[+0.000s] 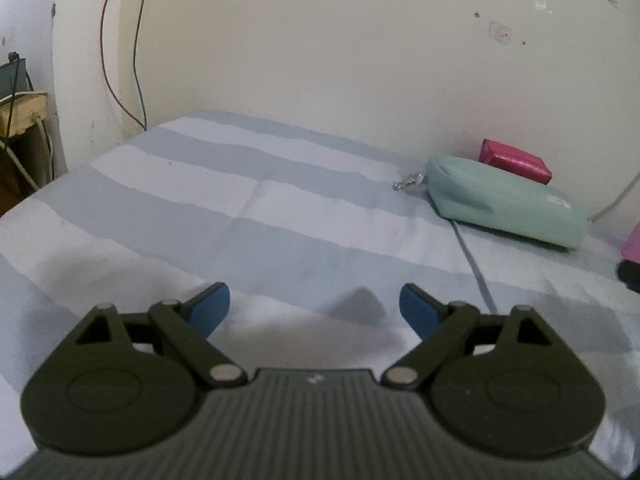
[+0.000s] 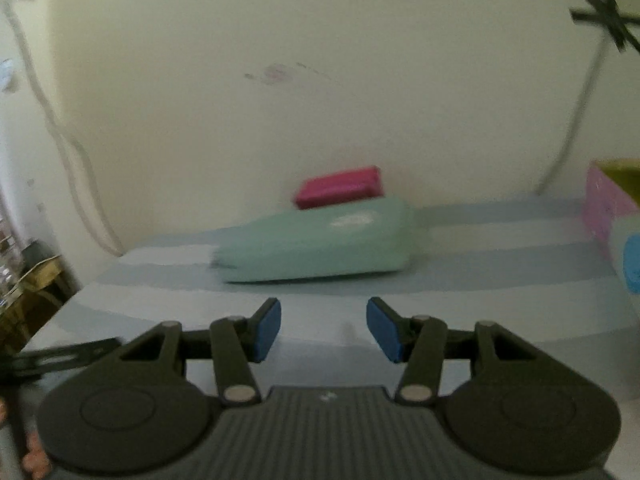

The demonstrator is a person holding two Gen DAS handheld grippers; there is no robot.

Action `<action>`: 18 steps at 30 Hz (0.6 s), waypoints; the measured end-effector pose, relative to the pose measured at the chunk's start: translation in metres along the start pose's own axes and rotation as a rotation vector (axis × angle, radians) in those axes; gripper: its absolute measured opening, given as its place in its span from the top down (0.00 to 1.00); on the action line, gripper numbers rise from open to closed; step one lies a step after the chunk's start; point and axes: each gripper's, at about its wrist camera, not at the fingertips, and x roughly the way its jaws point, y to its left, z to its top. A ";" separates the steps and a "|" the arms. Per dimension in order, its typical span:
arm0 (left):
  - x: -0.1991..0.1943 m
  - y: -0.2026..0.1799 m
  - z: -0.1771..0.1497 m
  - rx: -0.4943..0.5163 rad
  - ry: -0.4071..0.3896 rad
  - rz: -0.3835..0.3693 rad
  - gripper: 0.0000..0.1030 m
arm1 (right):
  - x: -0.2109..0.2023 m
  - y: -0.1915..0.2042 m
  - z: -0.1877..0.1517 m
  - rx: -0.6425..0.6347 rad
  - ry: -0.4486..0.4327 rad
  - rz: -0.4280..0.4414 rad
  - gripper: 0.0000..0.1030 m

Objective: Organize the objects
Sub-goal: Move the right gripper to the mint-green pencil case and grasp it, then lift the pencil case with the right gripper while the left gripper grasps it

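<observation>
A mint-green pouch [image 1: 508, 204] lies on the blue-and-white striped cloth [image 1: 248, 200] near the far wall, with a small metal clasp [image 1: 408, 182] at its left end. A magenta purse [image 1: 516, 160] sits behind it against the wall. My left gripper [image 1: 315, 308] is open and empty, well short and left of the pouch. In the right wrist view, which is blurred, the pouch [image 2: 320, 244] and purse [image 2: 340, 186] lie straight ahead. My right gripper [image 2: 324, 328] is open and empty, a short way in front of the pouch.
A pink box [image 2: 608, 204] stands at the right edge, with a pale object with a blue patch [image 2: 632, 264] in front of it. Cables hang down the wall [image 1: 120, 60]. A wooden stand [image 1: 22, 116] is beyond the table's left edge.
</observation>
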 end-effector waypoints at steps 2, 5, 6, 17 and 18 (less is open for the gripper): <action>0.000 -0.001 0.000 0.007 0.002 -0.003 0.09 | 0.014 -0.013 0.005 0.043 -0.004 -0.006 0.51; 0.000 -0.001 0.000 0.011 0.002 -0.013 0.09 | 0.033 -0.045 0.014 0.233 -0.044 0.075 0.33; 0.002 0.000 0.001 0.009 0.002 -0.014 0.09 | 0.040 -0.054 0.018 0.295 -0.057 0.092 0.28; 0.007 0.007 0.003 -0.008 -0.020 -0.089 0.10 | 0.102 -0.060 0.040 0.391 0.102 0.102 0.75; 0.008 0.009 0.003 -0.020 -0.020 -0.095 0.10 | 0.087 -0.060 0.034 0.415 0.115 0.136 0.76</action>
